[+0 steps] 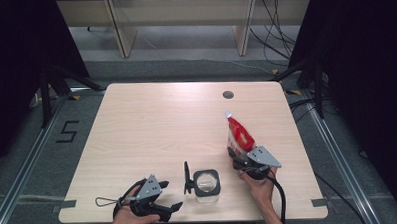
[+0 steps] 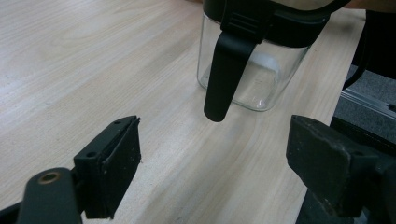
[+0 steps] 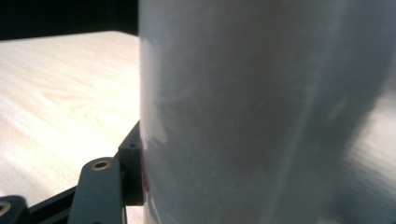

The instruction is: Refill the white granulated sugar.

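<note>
Pale wood tabletop (image 1: 152, 123) fills the scene, with grey floor and dark curtains around it. Your right claw (image 1: 234, 152) sits at the bottom of a red and white plastic bag (image 1: 239, 133), which stands up and leans away from you just beyond the claw. In the right gripper view the bag's silvery side (image 3: 261, 112) presses against the left pad (image 3: 133, 163); the other pad is hidden behind it, so I cannot tell whether the grip is fully clenched, though the bag is plainly between the jaws. Your left claw (image 1: 172, 195) rests near the front edge, released, its 2 jaws spread wide with nothing between them. Just ahead of it, between your 2 hands, stands a clear glass jar (image 2: 247, 79) with a black lid rim and a black handle (image 2: 224, 77) hanging down its side, apart from both pads.
</note>
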The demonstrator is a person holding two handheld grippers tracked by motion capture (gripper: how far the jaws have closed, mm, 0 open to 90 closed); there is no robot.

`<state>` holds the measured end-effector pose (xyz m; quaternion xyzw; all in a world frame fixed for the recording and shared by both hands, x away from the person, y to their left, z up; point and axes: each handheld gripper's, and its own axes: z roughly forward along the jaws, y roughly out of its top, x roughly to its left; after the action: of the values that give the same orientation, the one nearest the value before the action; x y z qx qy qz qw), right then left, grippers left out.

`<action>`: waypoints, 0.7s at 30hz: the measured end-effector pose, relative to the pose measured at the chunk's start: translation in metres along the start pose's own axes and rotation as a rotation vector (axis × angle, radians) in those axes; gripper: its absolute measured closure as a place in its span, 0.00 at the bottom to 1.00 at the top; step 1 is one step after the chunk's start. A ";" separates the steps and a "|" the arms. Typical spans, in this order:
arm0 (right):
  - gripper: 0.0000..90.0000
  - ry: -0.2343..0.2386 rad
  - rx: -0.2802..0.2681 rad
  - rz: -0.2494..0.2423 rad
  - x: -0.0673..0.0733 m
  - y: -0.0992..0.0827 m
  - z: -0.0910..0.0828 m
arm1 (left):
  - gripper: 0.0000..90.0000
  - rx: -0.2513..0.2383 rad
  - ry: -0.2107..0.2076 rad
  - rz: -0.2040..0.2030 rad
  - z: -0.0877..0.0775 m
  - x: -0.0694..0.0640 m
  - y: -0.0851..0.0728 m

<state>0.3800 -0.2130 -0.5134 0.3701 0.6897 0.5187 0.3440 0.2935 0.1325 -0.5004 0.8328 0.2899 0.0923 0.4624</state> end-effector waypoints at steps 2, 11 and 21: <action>0.43 0.013 0.012 -0.052 -0.001 0.003 -0.001 | 0.19 -0.014 -0.008 -0.017 0.000 0.000 -0.001; 0.43 0.027 0.057 -0.163 0.001 0.013 -0.017 | 0.19 -0.012 -0.010 -0.030 -0.001 0.002 0.000; 0.44 0.058 0.030 -0.358 0.022 0.042 -0.065 | 0.19 -0.001 -0.006 -0.025 -0.001 0.003 -0.001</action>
<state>0.3197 -0.2165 -0.4597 0.2316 0.7616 0.4496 0.4053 0.2950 0.1348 -0.5006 0.8293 0.2990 0.0842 0.4645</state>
